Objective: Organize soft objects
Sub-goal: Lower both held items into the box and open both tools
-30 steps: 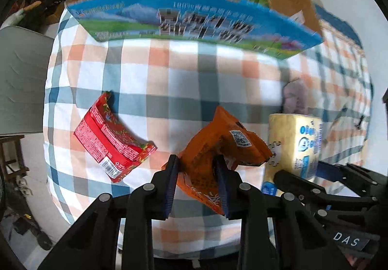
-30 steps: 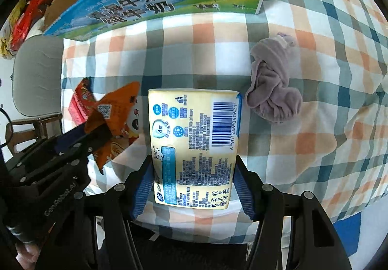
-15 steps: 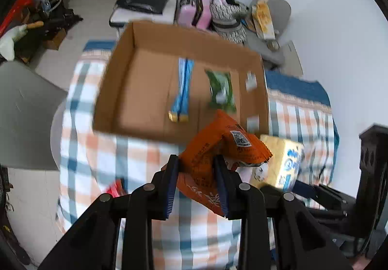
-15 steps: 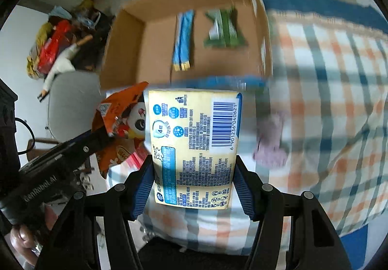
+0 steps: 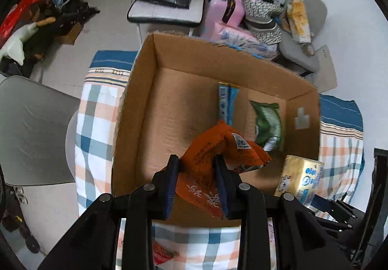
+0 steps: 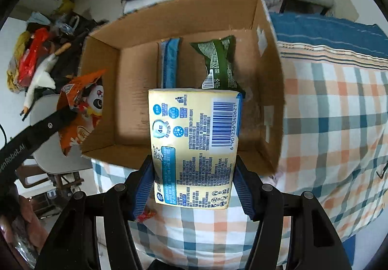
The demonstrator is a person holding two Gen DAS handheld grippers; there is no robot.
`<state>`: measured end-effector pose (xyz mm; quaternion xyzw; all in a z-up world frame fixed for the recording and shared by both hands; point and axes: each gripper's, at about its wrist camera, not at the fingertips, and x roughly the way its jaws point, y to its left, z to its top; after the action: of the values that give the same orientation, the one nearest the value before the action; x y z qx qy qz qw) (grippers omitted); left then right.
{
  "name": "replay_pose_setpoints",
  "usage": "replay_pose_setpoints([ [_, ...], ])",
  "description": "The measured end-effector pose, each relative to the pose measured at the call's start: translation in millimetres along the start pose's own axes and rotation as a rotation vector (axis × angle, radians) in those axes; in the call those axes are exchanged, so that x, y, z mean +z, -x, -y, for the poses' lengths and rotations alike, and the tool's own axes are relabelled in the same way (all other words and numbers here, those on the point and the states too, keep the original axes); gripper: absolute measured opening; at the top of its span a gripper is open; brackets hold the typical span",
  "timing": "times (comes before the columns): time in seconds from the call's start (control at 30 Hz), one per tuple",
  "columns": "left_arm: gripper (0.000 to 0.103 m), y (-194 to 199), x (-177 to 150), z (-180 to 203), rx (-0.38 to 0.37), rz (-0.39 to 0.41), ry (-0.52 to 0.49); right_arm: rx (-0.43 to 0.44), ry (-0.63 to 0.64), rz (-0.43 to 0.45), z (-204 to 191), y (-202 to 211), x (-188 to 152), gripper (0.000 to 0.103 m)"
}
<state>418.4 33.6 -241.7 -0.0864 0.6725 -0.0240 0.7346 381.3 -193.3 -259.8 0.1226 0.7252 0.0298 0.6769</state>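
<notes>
My left gripper (image 5: 196, 173) is shut on an orange snack bag (image 5: 218, 148) and holds it above the open cardboard box (image 5: 145, 90). My right gripper (image 6: 192, 170) is shut on a yellow tissue pack (image 6: 194, 139), held over the box's (image 6: 271, 90) near edge. The tissue pack also shows in the left wrist view (image 5: 302, 177), and the orange bag in the right wrist view (image 6: 82, 105). Inside the box lie a blue packet (image 5: 228, 102) and a green packet (image 5: 268, 122).
The box stands on a checked tablecloth (image 6: 334, 112). A red packet (image 5: 161, 254) lies on the cloth below my left gripper. A grey chair (image 5: 31, 129) stands at the left. Bags and clutter (image 5: 254, 10) lie on the floor beyond the table.
Both grippers have risen from the cloth with their loads and moved forward over the box. The red packet and the purple cloth stayed behind on the table.
</notes>
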Motion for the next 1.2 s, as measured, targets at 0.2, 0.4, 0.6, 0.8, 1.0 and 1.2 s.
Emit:
replay_pose_setpoints([
  [0.2,0.027,-38.8,27.2,-2.8,0.024,-0.055,0.004,-0.045,-0.026,-0.050,1.5,-30.7,22.2,0.064],
  [0.4,0.027,-57.7,60.2,0.4,0.054,-0.060,-0.008,-0.072,-0.039,-0.087,2.4,-55.8,36.3,0.064],
  [0.6,0.029,-69.9,78.1,6.2,0.075,-0.095,-0.054,-0.102,-0.023,-0.112,-0.5,-70.7,38.9,0.064],
  [0.8,0.031,-68.3,75.3,6.5,0.108,-0.109,-0.051,-0.130,0.013,-0.142,-5.6,-79.7,38.5,0.068],
  [1.0,0.033,-49.8,61.5,6.4,0.107,-0.083,-0.071,-0.130,0.027,-0.107,-7.8,-62.8,34.2,0.080],
  [1.2,0.034,-16.6,31.7,5.5,0.113,-0.016,-0.090,-0.124,0.051,-0.066,-12.0,-43.7,22.6,0.095],
])
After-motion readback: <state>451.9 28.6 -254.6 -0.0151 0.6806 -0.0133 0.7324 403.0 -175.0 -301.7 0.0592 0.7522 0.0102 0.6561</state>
